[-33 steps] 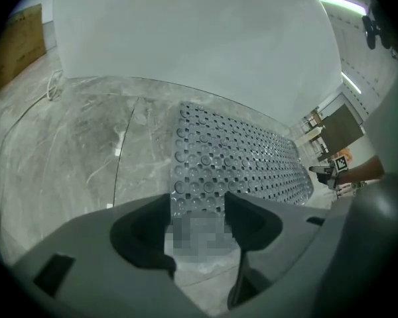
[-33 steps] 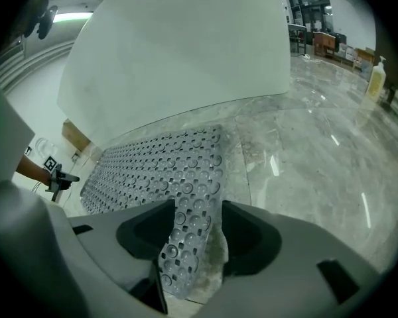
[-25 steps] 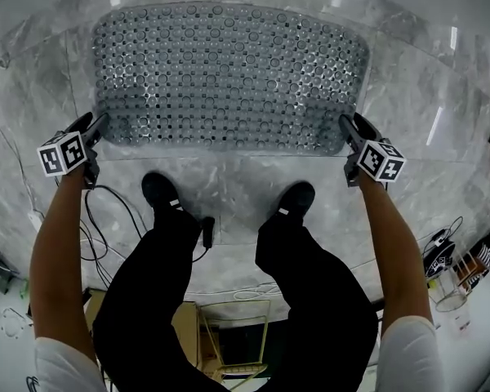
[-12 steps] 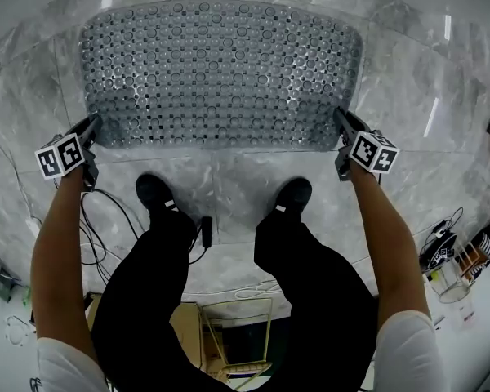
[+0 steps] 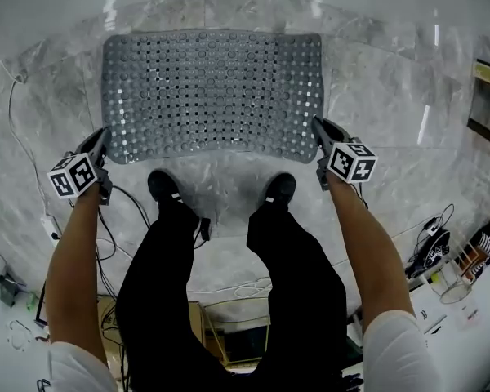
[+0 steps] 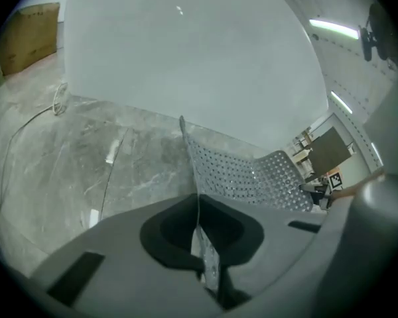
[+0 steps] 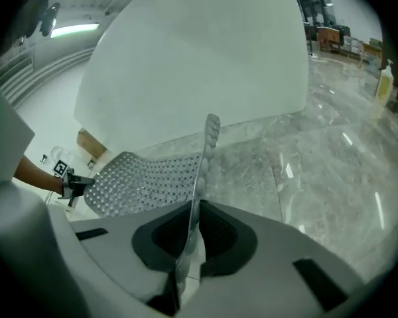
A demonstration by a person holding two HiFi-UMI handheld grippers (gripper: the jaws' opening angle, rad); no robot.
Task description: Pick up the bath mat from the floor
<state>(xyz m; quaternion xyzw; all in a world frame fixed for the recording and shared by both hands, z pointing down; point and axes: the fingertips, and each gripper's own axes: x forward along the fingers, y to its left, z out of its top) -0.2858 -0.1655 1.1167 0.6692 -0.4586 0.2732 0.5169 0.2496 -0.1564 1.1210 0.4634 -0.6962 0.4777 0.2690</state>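
The grey perforated bath mat [image 5: 212, 88] spreads over the marble floor [image 5: 384, 96] ahead of my feet. My left gripper [image 5: 104, 139] is at its near left corner and my right gripper [image 5: 317, 129] at its near right corner. In the left gripper view the left gripper [image 6: 199, 234] has its jaws closing tight on the mat's thin edge [image 6: 198, 177], pads pressing it. In the right gripper view the right gripper [image 7: 189, 234] is likewise closing down on the bumpy mat edge [image 7: 205, 151]. The pinched edge stands up off the floor and the mat [image 7: 146, 177] sags between the grippers.
My two black shoes [image 5: 163, 188] [image 5: 279, 190] stand just behind the mat. Cables [image 5: 106, 219] trail on the floor at the left. A white wall [image 6: 186, 52] runs behind the mat. A wire rack [image 5: 465, 260] and clutter sit at the right; a bottle [image 7: 383, 85] stands far right.
Both grippers went from open beside the mat's near corners to shut on them. The near edge has come up off the floor and the grippers have drawn slightly inward.
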